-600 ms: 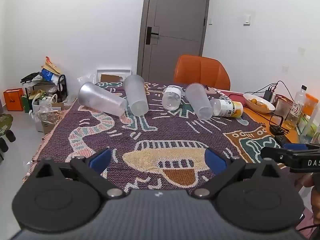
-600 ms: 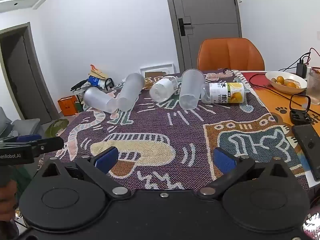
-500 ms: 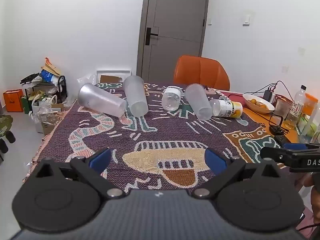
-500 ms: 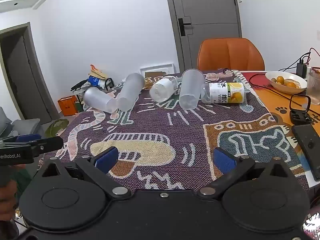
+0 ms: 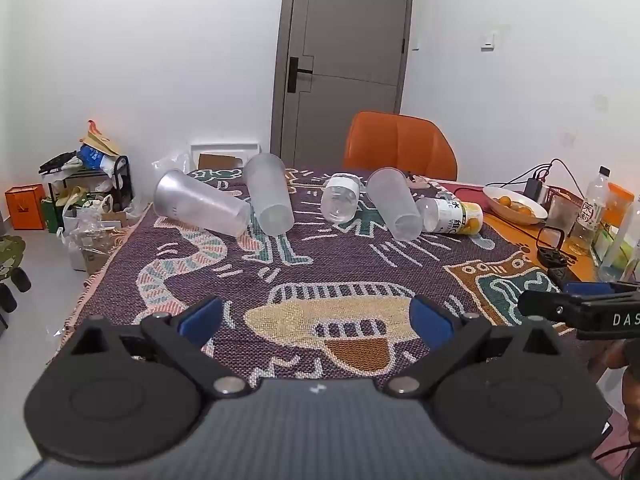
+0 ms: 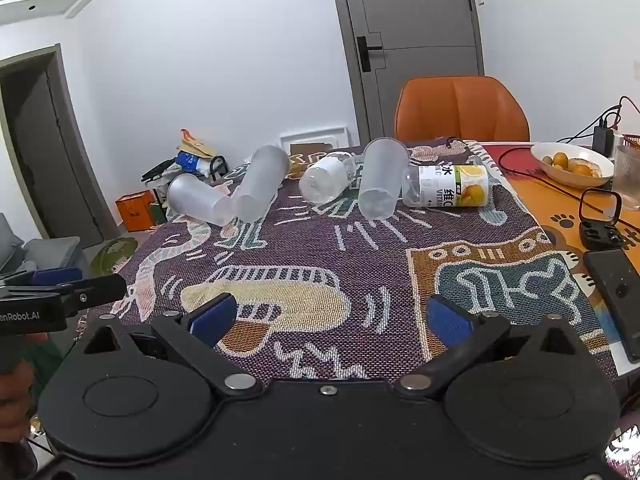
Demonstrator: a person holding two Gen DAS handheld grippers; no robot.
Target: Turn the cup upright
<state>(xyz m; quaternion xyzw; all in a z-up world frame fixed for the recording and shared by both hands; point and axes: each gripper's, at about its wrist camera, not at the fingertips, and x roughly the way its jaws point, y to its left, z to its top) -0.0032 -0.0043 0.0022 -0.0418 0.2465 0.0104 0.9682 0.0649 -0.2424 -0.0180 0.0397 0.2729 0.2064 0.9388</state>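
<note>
Clearly nothing is gripped yet: the left claw (image 5: 316,316) and the right claw (image 6: 332,318) both hover spread and empty over the near edge of the blanket (image 5: 340,264) on the desk. Three frosted cups lie on their sides far across it, so any needs reaching; the right cup (image 6: 382,178) lies rim away, base toward the claws, between two toppled bottles.

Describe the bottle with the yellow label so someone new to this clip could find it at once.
Start at the orange chair behind the patterned table cloth. In the row of toppled containers in front of it, the labelled bottle lies on its side at the right end, beside a frosted cup. It alone carries a white-and-yellow printed label.
</note>
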